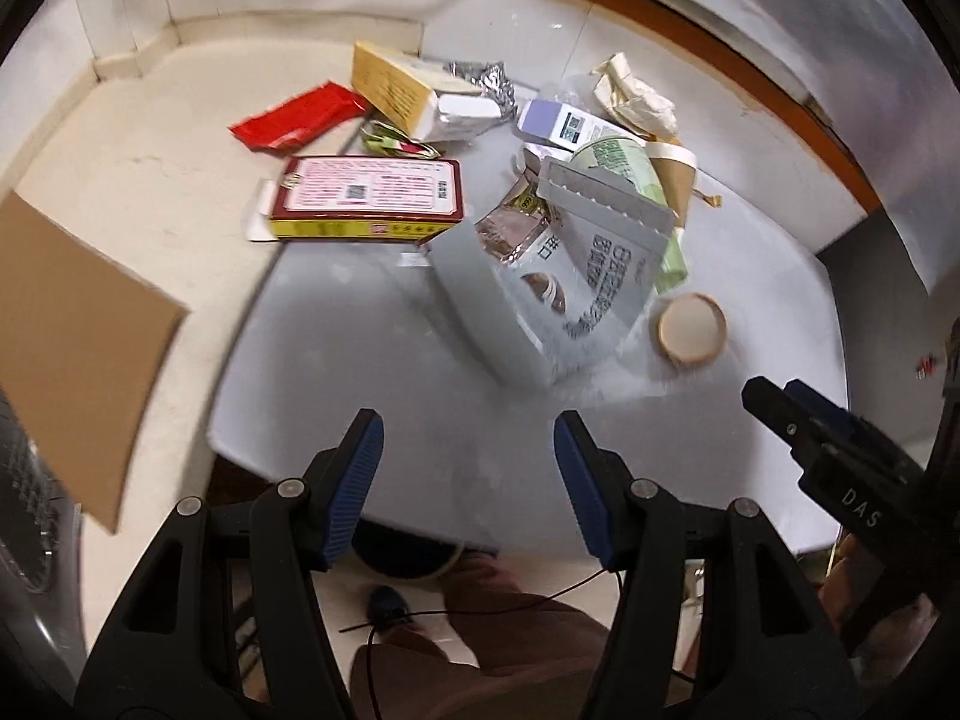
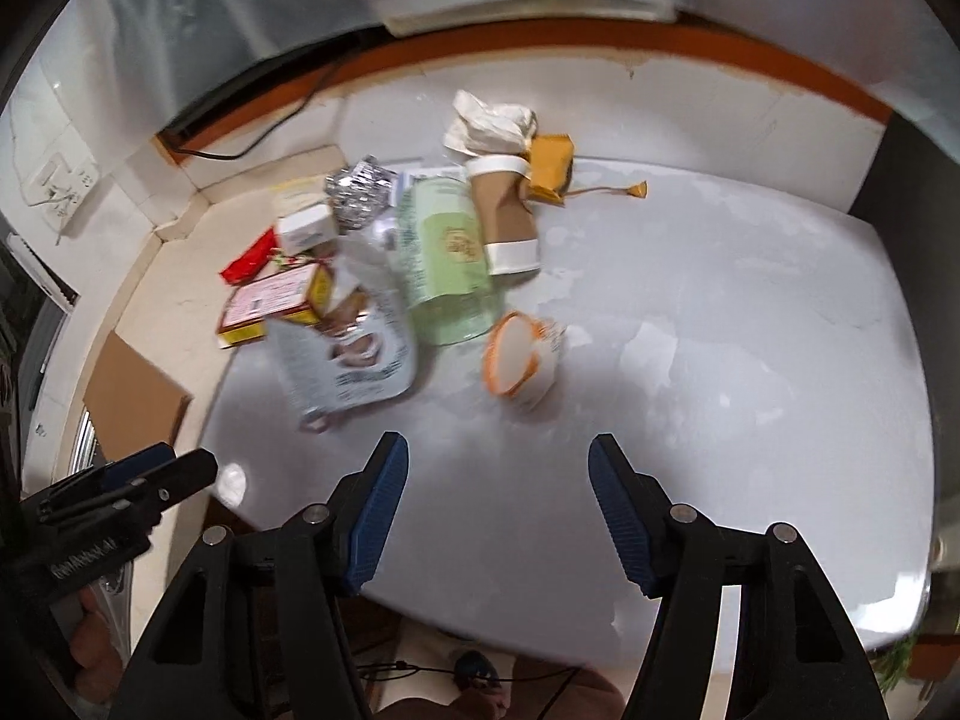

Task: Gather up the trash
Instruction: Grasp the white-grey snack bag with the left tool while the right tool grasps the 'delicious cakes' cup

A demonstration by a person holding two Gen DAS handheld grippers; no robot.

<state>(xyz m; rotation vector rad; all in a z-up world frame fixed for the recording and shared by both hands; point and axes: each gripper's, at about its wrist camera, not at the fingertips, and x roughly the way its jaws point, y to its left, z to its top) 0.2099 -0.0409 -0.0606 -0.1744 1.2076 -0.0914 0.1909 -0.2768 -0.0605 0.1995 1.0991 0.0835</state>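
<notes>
Both grippers empty, trash pile ahead on bench

Currently the left gripper (image 1: 468, 438) hovers over the near part of the white bench (image 1: 420, 372), fingers (image 1: 360, 480) spread wide, nothing between them. The right gripper (image 2: 498, 468) is the same: fingers apart, empty, bare bench under them.

Trash sits clustered toward the far left of the bench, well apart from both grippers:
- red-and-yellow carton (image 1: 366, 198) lying flat at the left bench edge
- red wrapper (image 1: 294, 117) behind it
- grey printed pouch (image 1: 570, 276) nearest the left gripper
- small round cup (image 2: 519, 363) tipped on its side, just beside the pouch
- green packet (image 2: 447, 252), brown paper cup (image 2: 504, 222) on its side
- crumpled foil (image 2: 357, 189) and crumpled white paper (image 2: 492, 120) at the back

Motion blur on both views.
</notes>
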